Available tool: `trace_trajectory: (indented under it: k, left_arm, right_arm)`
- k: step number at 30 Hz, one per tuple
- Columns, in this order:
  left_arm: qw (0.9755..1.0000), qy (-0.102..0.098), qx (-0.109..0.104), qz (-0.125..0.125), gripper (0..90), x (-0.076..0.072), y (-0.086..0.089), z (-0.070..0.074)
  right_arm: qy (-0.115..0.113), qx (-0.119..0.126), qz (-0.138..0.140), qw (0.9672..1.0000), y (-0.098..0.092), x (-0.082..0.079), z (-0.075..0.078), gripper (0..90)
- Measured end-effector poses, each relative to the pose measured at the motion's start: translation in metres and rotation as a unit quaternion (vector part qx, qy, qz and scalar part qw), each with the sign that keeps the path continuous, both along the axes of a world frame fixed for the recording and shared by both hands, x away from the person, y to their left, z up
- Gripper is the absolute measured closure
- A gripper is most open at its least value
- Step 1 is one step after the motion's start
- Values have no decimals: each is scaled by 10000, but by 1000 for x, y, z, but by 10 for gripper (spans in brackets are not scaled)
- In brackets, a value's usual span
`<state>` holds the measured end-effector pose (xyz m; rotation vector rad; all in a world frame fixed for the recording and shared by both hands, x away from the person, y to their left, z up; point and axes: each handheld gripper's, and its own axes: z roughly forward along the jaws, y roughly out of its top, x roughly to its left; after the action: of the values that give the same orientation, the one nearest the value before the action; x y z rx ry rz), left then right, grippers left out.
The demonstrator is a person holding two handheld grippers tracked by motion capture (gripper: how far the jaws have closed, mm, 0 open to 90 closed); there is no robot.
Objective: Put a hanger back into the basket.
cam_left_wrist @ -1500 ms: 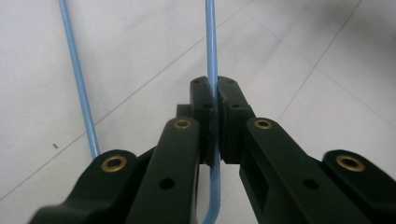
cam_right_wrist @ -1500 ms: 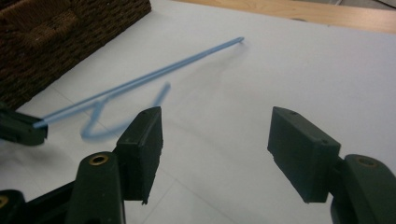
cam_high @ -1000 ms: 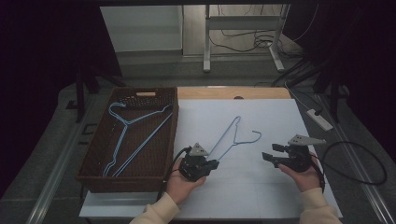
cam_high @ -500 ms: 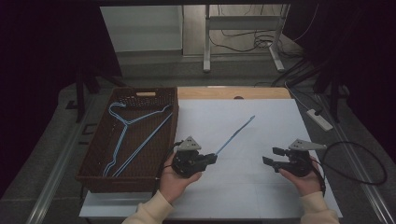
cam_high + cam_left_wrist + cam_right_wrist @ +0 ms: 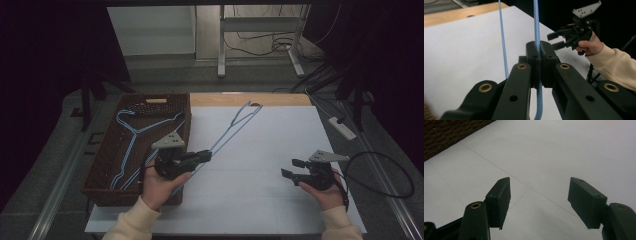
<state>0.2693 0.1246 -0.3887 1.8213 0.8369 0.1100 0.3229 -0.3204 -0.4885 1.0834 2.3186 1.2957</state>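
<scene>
Left gripper [image 5: 204, 155]: observed in the high view near the left edge of the white table [image 5: 280, 140], just beside the right wall of the wicker basket [image 5: 102, 165]. The jaws are fully closed on one wire of a light blue hanger [image 5: 232, 127]. The left gripper view confirms this: the two black pads meet with the blue wire [image 5: 536, 30] pinched between them, and a second wire of the same hanger runs parallel just to the side, outside the jaws.

Hanger held: it slants from the gripper toward the far edge of the table, its far end lying near the bare wooden strip [image 5: 250, 99] along that edge. The lower end passes under the gripper toward the basket's near right corner. Whether the far end touches the table surface cannot be determined.

Right gripper [image 5: 289, 169]: observed in the high view near the right edge of the table, toward the near side, well apart from the held hanger. Its jaws stand wide apart with nothing between them. The right gripper view [image 5: 539, 202] shows bare white table between the two pads, with a corner of the basket at the upper left.

Basket: sits at the left edge of the table and contains more light blue hangers [image 5: 131, 137], lying flat on its floor.
</scene>
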Motion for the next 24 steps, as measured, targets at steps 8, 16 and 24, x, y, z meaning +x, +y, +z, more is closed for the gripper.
trace_trajectory:
  k: [8,16,24]
  left_arm:
    - [9990,-77,-199,389,870,3,51,9]
    - [9967,-52,-268,760,870,8,93,9]
    - [9946,-26,-245,1013,870,11,129,3]
  right_arm:
    - [12,10,1,10000,2,-1,-1,352]
    - [69,-63,83,9999,4,0,-3,349]
    - [116,-147,125,9997,6,1,-4,348]
